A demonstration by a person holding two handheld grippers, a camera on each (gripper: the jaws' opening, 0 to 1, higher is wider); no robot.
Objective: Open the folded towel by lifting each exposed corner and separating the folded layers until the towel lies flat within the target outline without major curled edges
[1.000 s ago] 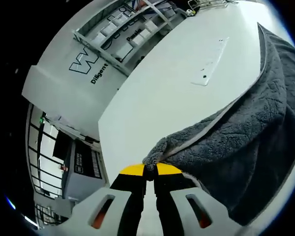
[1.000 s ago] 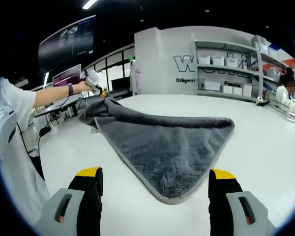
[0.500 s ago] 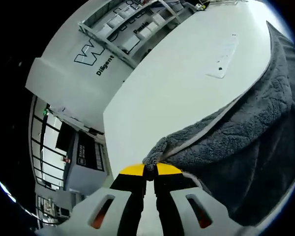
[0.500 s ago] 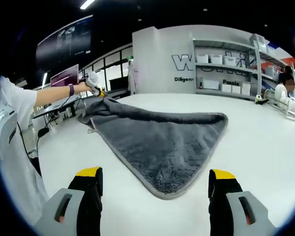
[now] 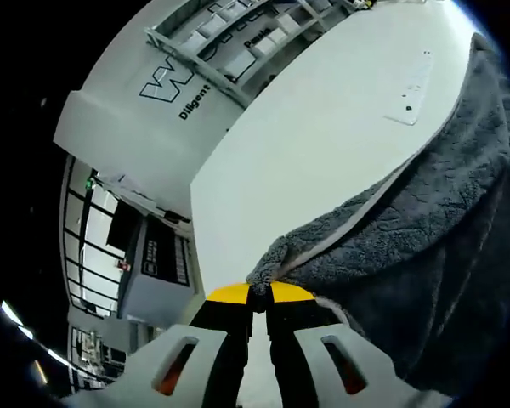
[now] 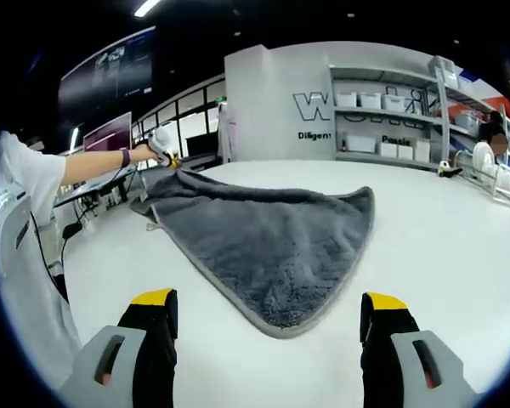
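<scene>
**Desk:** What does the frame show?

**Photographer:** The left gripper (image 5: 258, 293) has its yellow-tipped jaws pinched tight on one corner of the grey towel (image 6: 263, 242), held up off the white worktop (image 6: 442, 255) near its far left edge. The right gripper (image 6: 268, 316) hangs over the near edge with jaws spread wide, gripping nothing, the towel's nearest tip lying between and just beyond them.

**Desk:** What has changed in the last second?

**Photographer:** The far right point of the towel has pulled in toward the middle, so the spread cloth reads narrower. The lifted corner has stayed clamped throughout.

**Desk:** Meaning for the job?

**Photographer:** Likely the raised layer is being drawn across, mid-unfold. The cloth is not yet flat. No target outline can be made out.
</scene>
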